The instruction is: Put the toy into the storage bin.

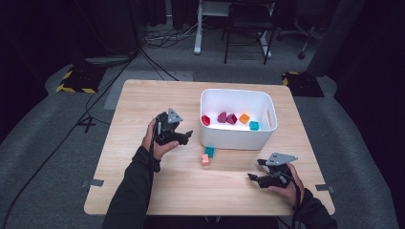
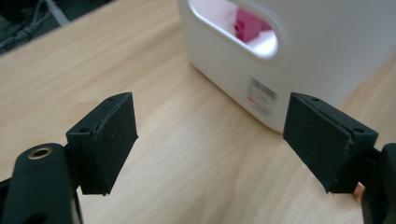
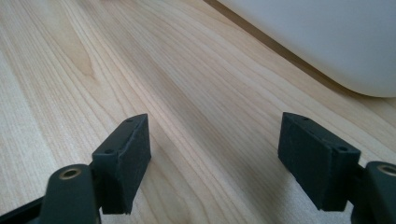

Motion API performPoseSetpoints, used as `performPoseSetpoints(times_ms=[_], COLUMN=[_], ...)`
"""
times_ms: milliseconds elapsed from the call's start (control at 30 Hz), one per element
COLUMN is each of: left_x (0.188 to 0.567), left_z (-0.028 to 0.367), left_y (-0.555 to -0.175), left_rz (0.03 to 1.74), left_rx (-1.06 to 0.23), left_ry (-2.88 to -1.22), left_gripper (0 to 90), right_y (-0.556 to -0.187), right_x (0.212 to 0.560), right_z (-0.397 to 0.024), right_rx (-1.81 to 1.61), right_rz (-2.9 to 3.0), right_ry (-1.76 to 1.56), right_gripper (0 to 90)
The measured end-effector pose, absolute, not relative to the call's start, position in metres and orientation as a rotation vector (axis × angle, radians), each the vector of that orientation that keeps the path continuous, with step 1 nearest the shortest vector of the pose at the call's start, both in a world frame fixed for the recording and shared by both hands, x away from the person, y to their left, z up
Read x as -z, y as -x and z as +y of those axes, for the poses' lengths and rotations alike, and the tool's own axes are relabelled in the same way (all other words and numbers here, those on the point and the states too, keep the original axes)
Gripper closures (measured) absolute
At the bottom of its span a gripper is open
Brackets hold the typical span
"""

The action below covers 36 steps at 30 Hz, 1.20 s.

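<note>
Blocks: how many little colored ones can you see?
7. Five in the white bin: red, two magenta, orange, teal. Two on the table: teal, pink. More may be hidden.

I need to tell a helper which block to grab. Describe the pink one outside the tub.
Find the white plastic tub on the light wooden table. On the table before its near wall lie two small blocks, touching. The pale pink block is the nearer one; its neighbour, the teal block, lies closer to the tub.
</note>
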<state>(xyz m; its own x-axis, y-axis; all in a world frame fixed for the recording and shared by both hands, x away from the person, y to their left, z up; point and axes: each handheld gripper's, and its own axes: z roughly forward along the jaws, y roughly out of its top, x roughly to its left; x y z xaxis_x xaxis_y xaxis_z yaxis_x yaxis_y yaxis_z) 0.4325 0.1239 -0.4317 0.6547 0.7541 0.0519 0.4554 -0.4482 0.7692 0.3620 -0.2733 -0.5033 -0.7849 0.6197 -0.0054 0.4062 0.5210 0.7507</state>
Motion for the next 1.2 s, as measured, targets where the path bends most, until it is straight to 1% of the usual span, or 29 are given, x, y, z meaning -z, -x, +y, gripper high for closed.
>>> performPoseSetpoints(times_ms=[200,300,400,433,900,967,1100,1200], left_x=[0.462,0.474,0.482,0.485,0.497,0.498,0.499,0.499], left_z=[0.111,0.102,0.093,0.089,0.066,0.06,0.053,0.05], left_y=[-0.415,-0.406,-0.4,-0.397,-0.375,-0.373,-0.372,-0.373], left_rz=[0.874,0.831,0.813,0.802,0.688,0.676,0.678,0.686], left_rx=[-0.441,-0.435,-0.378,-0.384,-0.298,-0.309,-0.275,-0.284], left_ry=[-2.211,-2.241,-2.24,-2.25,-2.324,-2.332,-2.321,-2.321], left_gripper=[18.1,18.0,18.1,18.1,17.2,17.3,18.5,19.5], right_y=[-0.362,-0.362,-0.362,-0.362,-0.362,-0.362,-0.362,-0.362], right_x=[0.503,0.503,0.503,0.503,0.503,0.503,0.503,0.503], right_z=[-0.273,-0.273,-0.273,-0.273,-0.273,-0.273,-0.273,-0.273], right_rx=[-1.122,-1.121,-1.121,-1.121,-1.121,-1.121,-1.121,-1.12], right_rz=[2.492,2.492,2.492,2.492,2.492,2.492,2.492,2.492], right_ry=[-0.861,-0.86,-0.861,-0.861,-0.86,-0.858,-0.86,-0.859], right_gripper=[25.4,25.4,25.3,25.3,25.3,25.3,25.3,25.3])
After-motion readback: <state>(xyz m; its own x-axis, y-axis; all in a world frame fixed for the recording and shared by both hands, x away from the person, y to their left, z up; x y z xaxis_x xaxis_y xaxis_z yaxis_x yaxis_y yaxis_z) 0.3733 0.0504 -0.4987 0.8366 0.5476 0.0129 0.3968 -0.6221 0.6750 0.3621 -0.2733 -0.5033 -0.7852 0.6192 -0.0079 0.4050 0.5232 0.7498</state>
